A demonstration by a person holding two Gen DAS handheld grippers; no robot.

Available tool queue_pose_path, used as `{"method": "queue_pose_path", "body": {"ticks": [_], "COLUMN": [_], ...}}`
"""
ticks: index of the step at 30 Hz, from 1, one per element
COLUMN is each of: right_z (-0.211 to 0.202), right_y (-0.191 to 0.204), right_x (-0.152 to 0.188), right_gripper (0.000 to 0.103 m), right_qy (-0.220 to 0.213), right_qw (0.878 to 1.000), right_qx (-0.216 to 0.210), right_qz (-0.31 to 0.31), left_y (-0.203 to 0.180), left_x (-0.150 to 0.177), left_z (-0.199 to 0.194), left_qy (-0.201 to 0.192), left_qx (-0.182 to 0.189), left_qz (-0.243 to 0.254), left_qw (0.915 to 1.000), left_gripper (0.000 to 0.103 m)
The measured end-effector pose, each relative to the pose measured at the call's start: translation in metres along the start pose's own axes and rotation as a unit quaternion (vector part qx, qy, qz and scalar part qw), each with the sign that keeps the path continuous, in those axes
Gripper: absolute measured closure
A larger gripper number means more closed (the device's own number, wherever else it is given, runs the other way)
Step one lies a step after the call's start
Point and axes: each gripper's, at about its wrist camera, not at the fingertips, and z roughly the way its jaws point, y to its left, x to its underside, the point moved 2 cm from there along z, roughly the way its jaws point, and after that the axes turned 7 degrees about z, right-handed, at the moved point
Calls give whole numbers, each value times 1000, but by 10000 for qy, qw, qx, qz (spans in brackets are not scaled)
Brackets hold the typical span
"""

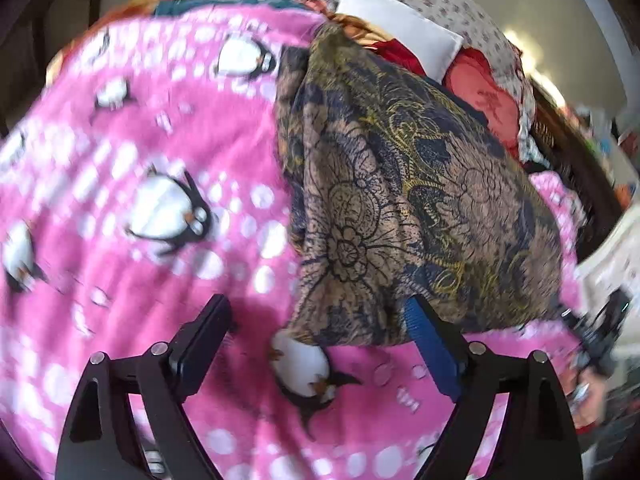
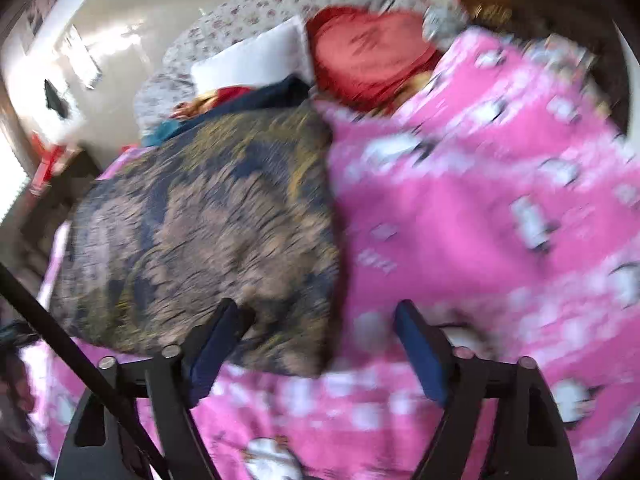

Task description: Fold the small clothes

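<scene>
A brown and navy floral garment (image 1: 400,200) lies folded on a pink penguin blanket (image 1: 140,140). My left gripper (image 1: 320,320) is open, just above the garment's near left corner, holding nothing. In the right wrist view the same garment (image 2: 208,232) lies left of centre on the blanket (image 2: 480,200). My right gripper (image 2: 320,320) is open over the garment's near right corner, empty. The other gripper (image 1: 600,332) shows at the right edge of the left wrist view. Both views are motion-blurred.
Behind the garment lie a white pillow (image 1: 400,28), a red cushion (image 2: 368,52) and a flowered sheet (image 2: 260,4). A dark bed frame (image 1: 572,168) runs along the right side. A dark rod (image 2: 80,360) crosses the lower left of the right wrist view.
</scene>
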Motion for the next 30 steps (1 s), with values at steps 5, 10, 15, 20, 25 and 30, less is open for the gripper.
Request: {"method": "queue_pose_path", "body": {"ticks": [5, 10, 15, 20, 25, 30], "right_z": [-12, -40, -5, -47, -40, 6], "right_y": [14, 15, 3, 21, 91, 169], "right_x": [4, -1, 7, -4, -18, -38], "right_gripper": [96, 99, 96, 71, 71, 71], "right_qy": [-104, -357, 22, -434, -272, -201], "right_qw": [9995, 9964, 9941, 9939, 9933, 9856], "right_qx": [-290, 339, 744, 704, -391, -827], "right_qz": [-118, -690, -784, -725, -1052, -1458], "left_y": [-18, -22, -22, -26, -18, -8], "left_x": [2, 5, 11, 9, 1, -3], "left_z": [13, 11, 6, -15, -9, 4], "left_qy": [66, 59, -15, -340, -322, -292], "left_qx": [-153, 13, -161, -451, -524, -440], "left_qz": [245, 291, 320, 478, 237, -114], "left_qw": [9996, 9996, 9994, 9973, 9978, 9985], "left_gripper": [12, 16, 16, 16, 15, 15]}}
